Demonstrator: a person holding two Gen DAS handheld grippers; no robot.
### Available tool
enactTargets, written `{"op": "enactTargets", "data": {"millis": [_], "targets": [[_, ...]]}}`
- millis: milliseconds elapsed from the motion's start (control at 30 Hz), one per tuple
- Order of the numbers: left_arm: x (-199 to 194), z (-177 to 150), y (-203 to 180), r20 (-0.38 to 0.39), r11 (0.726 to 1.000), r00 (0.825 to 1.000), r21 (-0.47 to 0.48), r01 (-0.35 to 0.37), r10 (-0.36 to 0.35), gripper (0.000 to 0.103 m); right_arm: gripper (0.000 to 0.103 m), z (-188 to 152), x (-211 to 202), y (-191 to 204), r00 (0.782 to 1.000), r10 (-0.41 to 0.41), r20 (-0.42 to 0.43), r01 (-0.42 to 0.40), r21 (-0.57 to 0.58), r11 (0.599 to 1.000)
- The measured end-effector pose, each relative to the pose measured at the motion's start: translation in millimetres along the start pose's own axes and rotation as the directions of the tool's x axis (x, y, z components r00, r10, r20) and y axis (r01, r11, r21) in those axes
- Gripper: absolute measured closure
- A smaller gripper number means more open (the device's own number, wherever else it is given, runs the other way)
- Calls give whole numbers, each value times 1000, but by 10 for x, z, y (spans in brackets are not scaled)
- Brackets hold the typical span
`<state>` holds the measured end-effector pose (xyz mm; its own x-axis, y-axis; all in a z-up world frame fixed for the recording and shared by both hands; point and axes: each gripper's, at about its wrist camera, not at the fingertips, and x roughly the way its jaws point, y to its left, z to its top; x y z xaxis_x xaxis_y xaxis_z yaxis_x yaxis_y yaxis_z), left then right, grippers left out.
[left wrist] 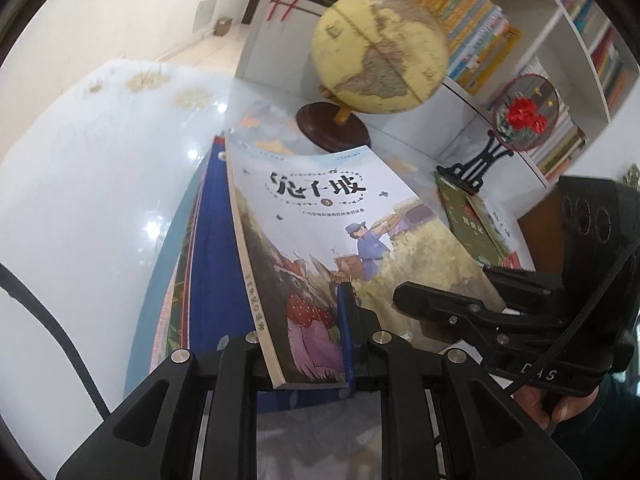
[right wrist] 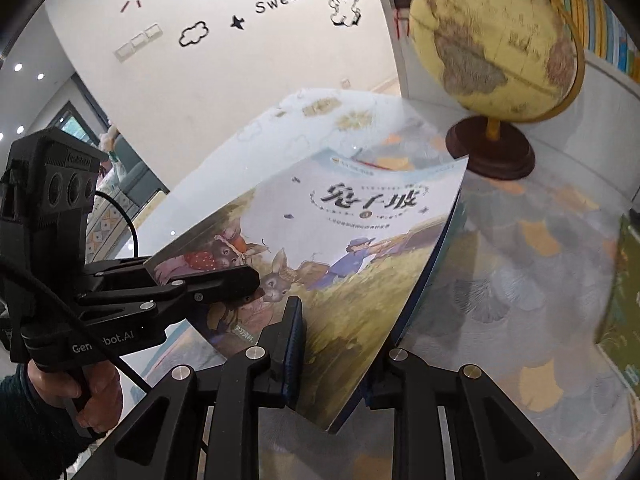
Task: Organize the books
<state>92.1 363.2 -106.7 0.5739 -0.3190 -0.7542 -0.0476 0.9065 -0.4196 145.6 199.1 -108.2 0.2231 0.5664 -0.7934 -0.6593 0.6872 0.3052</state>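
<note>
Both sets of jaws are clamped on the same stack of books: the left gripper (left wrist: 316,336) pinches the near edge by the spine, one blue-padded finger (left wrist: 344,332) pressed flat on the top cover, while the right gripper (right wrist: 332,360) bites the opposite near corner, its padded finger (right wrist: 294,344) also lying on the cover. Each gripper shows in the other's camera, closed over the cover's edge. A grip at both ends probably keeps the loose stack from sliding apart or sagging as it is carried. The top book, a glossy illustrated paperback (left wrist: 320,216) with a pale sky, black brush-style title, a figure in blue and rabbits in a golden field, bows slightly between the two grips. Beneath it a dark blue book (left wrist: 216,240) and more coloured page edges fan out. The stack hangs tilted just above the glossy patterned table (right wrist: 520,280), near a yellowed globe on a dark wooden base (left wrist: 380,48). Two more books (left wrist: 476,224) lie further right, by a round red-flower fan on a black stand (left wrist: 524,116). Packed white bookshelves (left wrist: 568,12) rise behind, the likely destination.
</note>
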Motion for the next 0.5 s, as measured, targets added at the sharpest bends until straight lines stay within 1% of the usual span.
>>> {"op": "enactTargets", "data": {"millis": [67,167,200,267,333,400,467,500], "targets": [[32,-8,51,-2,1000,1000,-19,1,-1,88,80,0,69,-10,1000,-7,-7,7,16,1000],[71,-34,112,-12,999,1000,-47,7,-8,87,79,-4,156,-67,1000,7,-19,-6,69,998],[94,-40,144,-23,998,1000,-61,4,-5,85,77,-17,176,-74,1000,11,-27,-9,78,997],[128,-70,196,-44,997,999,-81,-11,7,77,75,-49,231,-75,998,21,-60,-16,93,996],[150,-126,268,-67,993,997,-112,-30,22,76,68,-58,330,-70,994,30,-103,-19,104,994],[119,-202,324,-70,990,997,-135,-38,29,76,63,-95,388,-73,990,20,-140,-5,111,994],[47,-261,354,-60,988,997,-145,-54,46,74,59,-142,373,-74,989,20,-144,-4,112,994],[0,-299,370,-57,986,996,-148,-73,65,74,56,-171,361,-81,989,18,-147,-1,112,994]]}}
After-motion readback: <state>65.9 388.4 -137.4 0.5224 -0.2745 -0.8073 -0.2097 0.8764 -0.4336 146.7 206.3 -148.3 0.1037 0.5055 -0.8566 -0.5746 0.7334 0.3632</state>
